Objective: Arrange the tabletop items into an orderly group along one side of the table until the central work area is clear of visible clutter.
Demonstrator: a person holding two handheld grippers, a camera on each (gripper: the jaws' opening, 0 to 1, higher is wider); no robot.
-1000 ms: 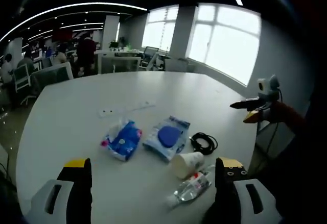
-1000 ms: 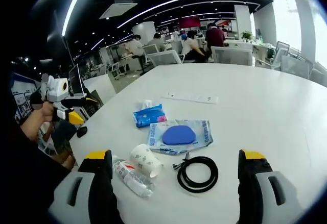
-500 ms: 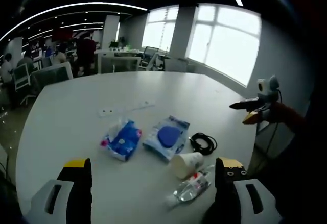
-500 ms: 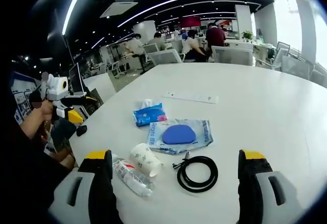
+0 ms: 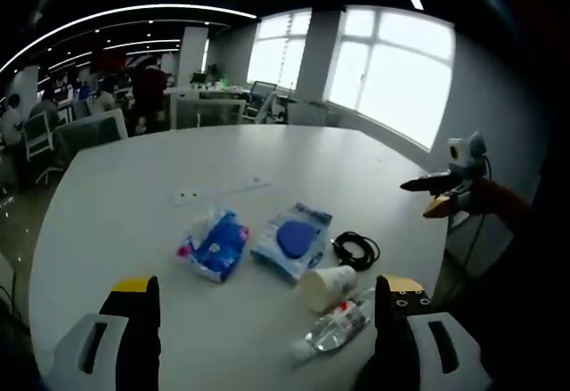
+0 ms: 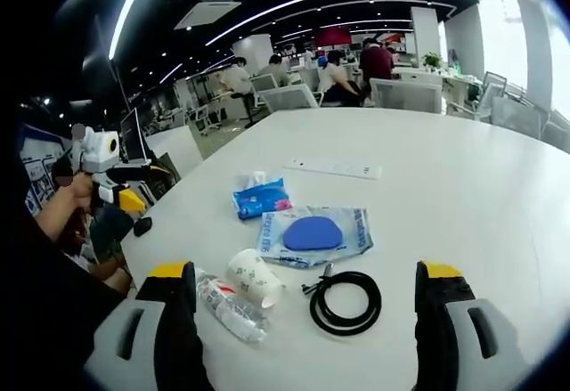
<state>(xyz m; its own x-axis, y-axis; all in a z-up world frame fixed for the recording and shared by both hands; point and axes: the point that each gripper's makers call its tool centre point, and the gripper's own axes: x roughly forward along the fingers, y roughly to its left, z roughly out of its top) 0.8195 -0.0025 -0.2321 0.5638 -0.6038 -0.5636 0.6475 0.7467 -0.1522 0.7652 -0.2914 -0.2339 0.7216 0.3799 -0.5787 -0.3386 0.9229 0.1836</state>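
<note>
On the white table [image 5: 125, 186] lie a blue tissue pack [image 5: 214, 245], a clear bag holding a blue pad [image 5: 292, 240], a coiled black cable [image 5: 355, 250], a tipped paper cup [image 5: 327, 285] and a lying plastic bottle [image 5: 333, 327]. In the right gripper view the same items appear: tissue pack [image 6: 261, 198], bag [image 6: 313, 234], cable [image 6: 346, 301], cup [image 6: 254, 279], bottle [image 6: 228, 308]. My left gripper [image 5: 264, 320] is open above the near table edge, holding nothing. My right gripper [image 6: 305, 306] is open too, over the cable and cup. The right gripper [image 5: 443, 188] shows at the right of the left gripper view, the left gripper [image 6: 120, 191] at the left of the right one.
A white power strip [image 6: 333, 171] lies farther out on the table [image 6: 463, 186], also seen as power strip [image 5: 219, 188]. Beyond the table are office desks, chairs and several people [image 6: 370, 63]. Large windows [image 5: 392, 70] line one wall.
</note>
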